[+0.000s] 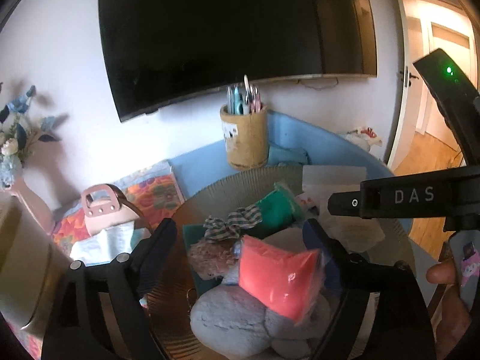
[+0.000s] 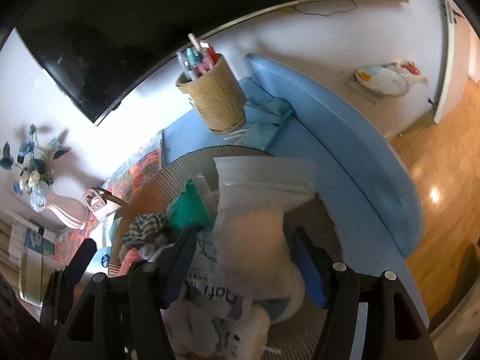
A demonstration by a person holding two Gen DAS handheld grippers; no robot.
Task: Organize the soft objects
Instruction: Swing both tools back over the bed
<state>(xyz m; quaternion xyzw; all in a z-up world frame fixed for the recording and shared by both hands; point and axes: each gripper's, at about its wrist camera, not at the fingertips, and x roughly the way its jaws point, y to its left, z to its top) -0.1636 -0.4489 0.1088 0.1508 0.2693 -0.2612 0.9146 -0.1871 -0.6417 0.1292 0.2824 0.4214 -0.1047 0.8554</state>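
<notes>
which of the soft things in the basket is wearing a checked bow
The brown curly plush, lying between the green pouch and the grey plush. The checked bow sits at its top; the others have none.

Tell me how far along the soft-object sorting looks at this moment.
Partly done: the round basket already holds a grey plush, a green bag and a checked bow. In hand: the left gripper has its fingers either side of a coral pouch, and the right gripper brackets a clear bag over the basket. Left: a teal cloth on the blue mat.
</notes>
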